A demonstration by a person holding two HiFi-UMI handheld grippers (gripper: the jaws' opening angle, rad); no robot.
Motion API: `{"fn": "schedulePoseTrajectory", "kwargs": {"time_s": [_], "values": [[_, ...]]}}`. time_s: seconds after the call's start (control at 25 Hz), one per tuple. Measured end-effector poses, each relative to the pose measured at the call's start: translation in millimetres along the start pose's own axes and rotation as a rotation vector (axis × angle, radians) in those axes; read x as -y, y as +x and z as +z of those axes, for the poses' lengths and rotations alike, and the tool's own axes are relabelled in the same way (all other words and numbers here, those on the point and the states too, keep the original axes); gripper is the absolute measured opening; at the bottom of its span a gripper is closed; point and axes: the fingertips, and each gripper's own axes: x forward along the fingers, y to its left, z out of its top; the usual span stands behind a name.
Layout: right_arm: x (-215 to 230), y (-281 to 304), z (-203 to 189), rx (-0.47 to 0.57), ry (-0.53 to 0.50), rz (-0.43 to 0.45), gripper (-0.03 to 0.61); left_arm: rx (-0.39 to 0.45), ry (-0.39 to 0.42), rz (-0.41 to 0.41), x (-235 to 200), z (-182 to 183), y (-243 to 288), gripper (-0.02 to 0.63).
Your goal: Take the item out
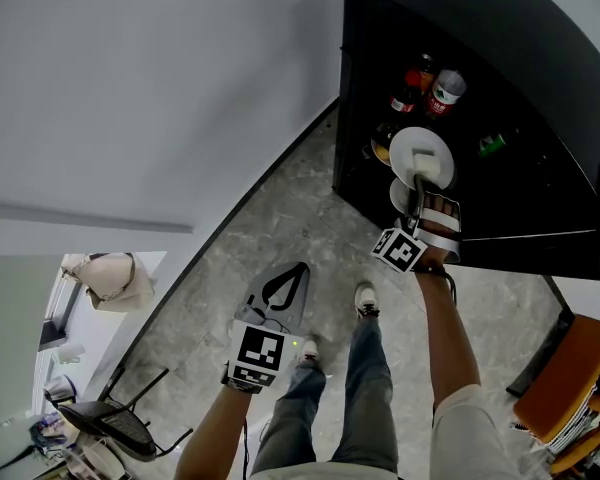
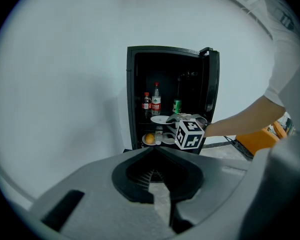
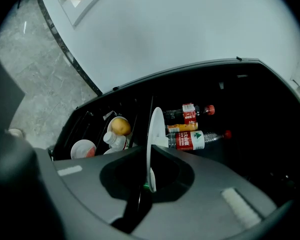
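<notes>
A white plate [image 1: 420, 153] lies on a shelf of the open black cabinet [image 1: 500, 28]. My right gripper [image 1: 418, 183] reaches into the cabinet and is shut on the plate's near rim. In the right gripper view the plate [image 3: 154, 129] stands edge-on, pinched between the jaws of the right gripper [image 3: 151, 156]. My left gripper [image 1: 296, 268] hangs low over the floor, away from the cabinet, jaws together and holding nothing. From the left gripper [image 2: 153, 150] view the plate [image 2: 160, 119] and the right gripper's marker cube [image 2: 190, 134] show in the cabinet mouth.
Bottles [image 3: 190, 113] and a green can [image 1: 492, 145] stand behind the plate. A lower shelf holds a yellow fruit [image 3: 119, 126] and a small white bowl [image 3: 83, 149]. The cabinet door [image 2: 210, 84] stands open. An orange chair [image 1: 570, 368] is at right, a black chair [image 1: 120, 418] at lower left.
</notes>
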Motion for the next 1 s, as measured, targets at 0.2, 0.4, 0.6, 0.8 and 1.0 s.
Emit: {"fn": "schedulePoseTrajectory", "kwargs": {"time_s": [0.2, 0.4, 0.6, 0.8, 1.0], "values": [[1, -12, -2, -0.010, -0.009, 0.003, 0.023, 0.012, 0.017, -0.002, 0, 5, -10, 0.006], [4, -28, 0, -0.008, -0.019, -0.007, 0.023, 0.022, 0.047, -0.001, -2, 13, -23, 0.006], [23, -52, 10, 0.002, -0.017, -0.030, 0.025, 0.050, 0.065, 0.006, -6, 29, -41, 0.006], [52, -91, 24, 0.045, -0.011, -0.058, 0.025, 0.099, 0.087, -0.004, 0, 57, -65, 0.006], [87, -137, 40, 0.094, -0.040, -0.091, 0.028, 0.153, 0.104, 0.000, 3, 84, -96, 0.006]]}}
